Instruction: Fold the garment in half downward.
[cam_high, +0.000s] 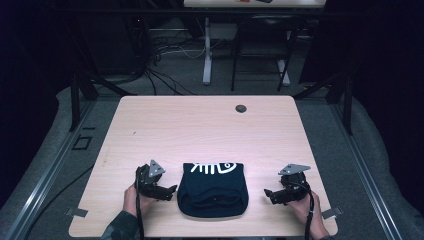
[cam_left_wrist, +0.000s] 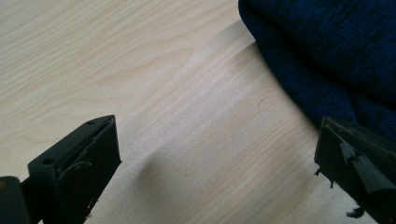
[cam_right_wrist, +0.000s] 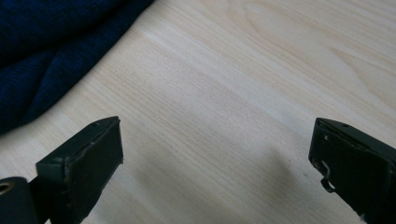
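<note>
A folded dark navy garment (cam_high: 212, 189) with a white fish-skeleton print lies near the table's front edge, between the two hands. My left gripper (cam_high: 170, 192) rests just left of it, open, jaws pointing toward its left edge. In the left gripper view the jaws (cam_left_wrist: 215, 163) stand wide apart over bare wood, the navy knit (cam_left_wrist: 327, 51) at the upper right. My right gripper (cam_high: 270, 194) sits a short way right of the garment, open. In the right gripper view its jaws (cam_right_wrist: 215, 163) frame bare table, with the navy cloth (cam_right_wrist: 46, 51) at the upper left.
The light wooden table (cam_high: 200, 125) has a dark round grommet (cam_high: 241, 108) near its far edge. Beyond the table stand desk legs, a chair frame and cables on the floor. Dark frame struts rise at both far corners.
</note>
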